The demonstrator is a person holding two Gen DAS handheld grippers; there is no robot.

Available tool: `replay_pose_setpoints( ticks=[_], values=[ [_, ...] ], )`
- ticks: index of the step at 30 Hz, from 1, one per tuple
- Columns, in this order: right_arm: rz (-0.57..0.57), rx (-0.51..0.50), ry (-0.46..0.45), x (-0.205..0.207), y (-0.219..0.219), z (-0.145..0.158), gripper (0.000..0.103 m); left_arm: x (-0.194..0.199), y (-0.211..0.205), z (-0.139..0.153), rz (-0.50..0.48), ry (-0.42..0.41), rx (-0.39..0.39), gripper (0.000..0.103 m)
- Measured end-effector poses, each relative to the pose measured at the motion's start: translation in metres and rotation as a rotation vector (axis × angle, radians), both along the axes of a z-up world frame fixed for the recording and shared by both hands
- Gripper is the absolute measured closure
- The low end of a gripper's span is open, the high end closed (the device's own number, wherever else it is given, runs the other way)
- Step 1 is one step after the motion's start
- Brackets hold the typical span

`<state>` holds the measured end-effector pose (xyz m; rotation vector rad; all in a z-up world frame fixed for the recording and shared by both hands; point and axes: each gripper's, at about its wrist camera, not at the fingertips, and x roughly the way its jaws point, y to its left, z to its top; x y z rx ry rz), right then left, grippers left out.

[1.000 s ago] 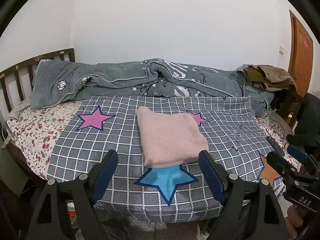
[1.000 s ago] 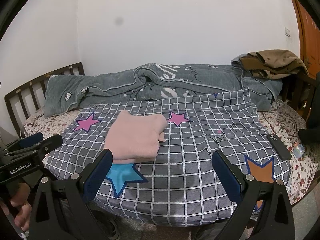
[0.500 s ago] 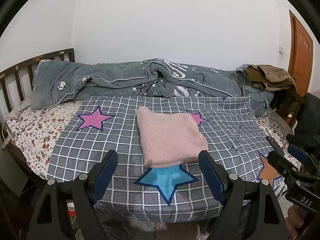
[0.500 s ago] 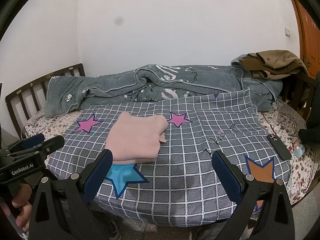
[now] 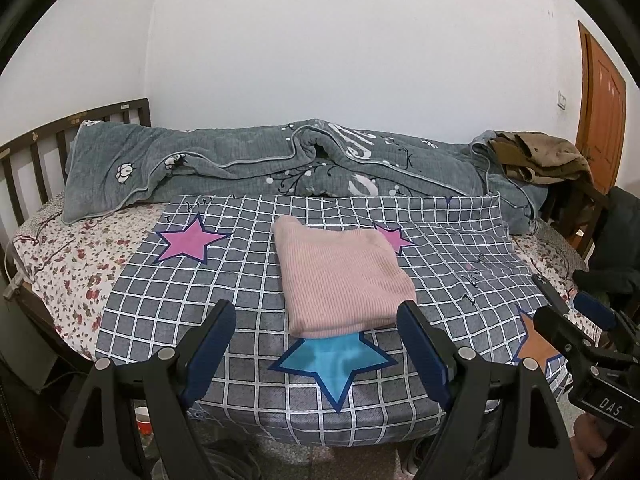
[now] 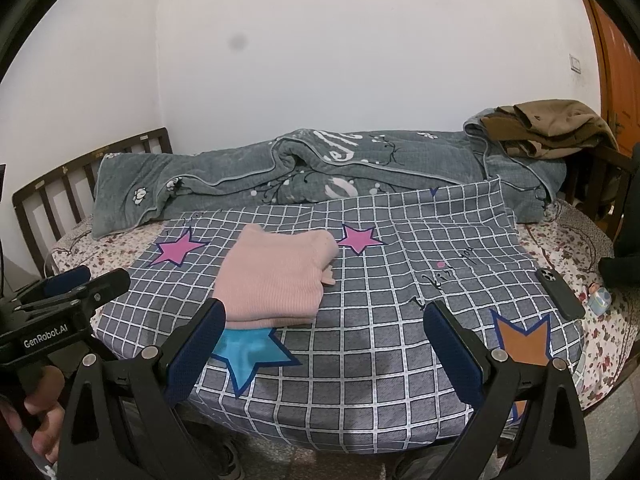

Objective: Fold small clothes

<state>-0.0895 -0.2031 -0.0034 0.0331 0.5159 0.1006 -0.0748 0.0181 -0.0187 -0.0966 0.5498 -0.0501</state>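
A pink knit garment (image 5: 340,276) lies folded into a neat rectangle on the grey checked star-print sheet (image 5: 200,292); it also shows in the right wrist view (image 6: 276,276). My left gripper (image 5: 316,332) is open and empty, held back off the bed's near edge, just in front of the garment. My right gripper (image 6: 324,332) is open and empty, also off the near edge, to the right of the garment. Each gripper shows in the other's view: the right one (image 5: 588,344) and the left one (image 6: 64,300).
A rumpled grey quilt (image 5: 280,168) lies along the wall side. Brown clothes (image 5: 536,156) pile at the far right. A dark phone (image 6: 560,292) and a small object lie on the floral bedsheet (image 6: 600,320) at right. A wooden headboard (image 5: 36,148) stands left, a door (image 5: 600,112) right.
Both grippers have stayed open and nearly still; the views have shifted only slightly. The garment has not moved.
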Motion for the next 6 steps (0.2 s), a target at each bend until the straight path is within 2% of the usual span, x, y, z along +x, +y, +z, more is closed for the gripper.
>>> replay_pose_setpoints(
  ticks=[6],
  values=[
    [0.002,0.002,0.001,0.0001,0.0013,0.0002,0.005,-0.0006,-0.0031,0.0021,0.0,-0.009,0.005,0.021]
  ],
)
